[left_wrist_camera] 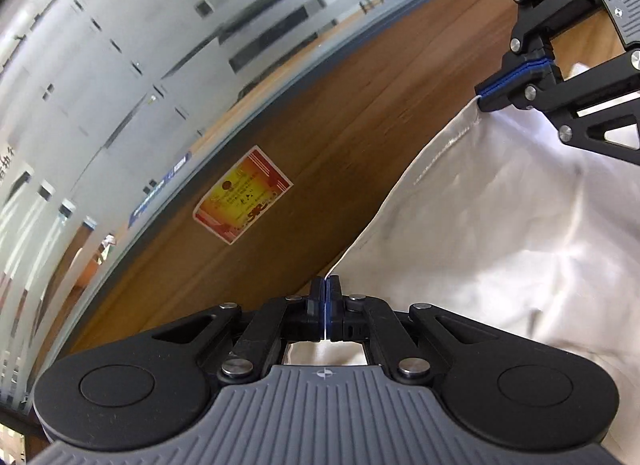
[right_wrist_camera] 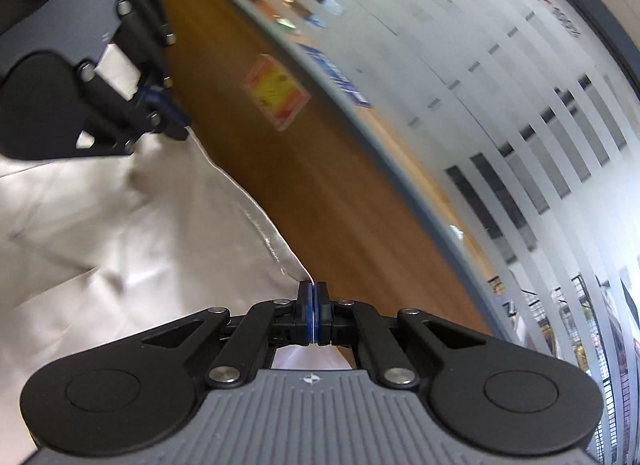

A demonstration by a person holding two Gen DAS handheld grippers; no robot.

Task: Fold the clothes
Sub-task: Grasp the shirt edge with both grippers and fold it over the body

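A white garment (left_wrist_camera: 500, 225) lies on the wooden table (left_wrist_camera: 300, 169) and fills the right of the left wrist view; it also shows in the right wrist view (right_wrist_camera: 120, 217) at the left. My left gripper (left_wrist_camera: 326, 285) is shut on one corner of its stitched hem. My right gripper (right_wrist_camera: 314, 290) is shut on the other corner of the same hem. The hem runs taut between the two. The right gripper shows in the left wrist view (left_wrist_camera: 486, 99) at the top right; the left gripper shows in the right wrist view (right_wrist_camera: 180, 130) at the top left.
A red and yellow sticker (left_wrist_camera: 242, 195) lies on the table beyond the hem, also in the right wrist view (right_wrist_camera: 276, 93). The table's far edge (left_wrist_camera: 224, 145) meets a frosted striped glass wall (left_wrist_camera: 120, 45).
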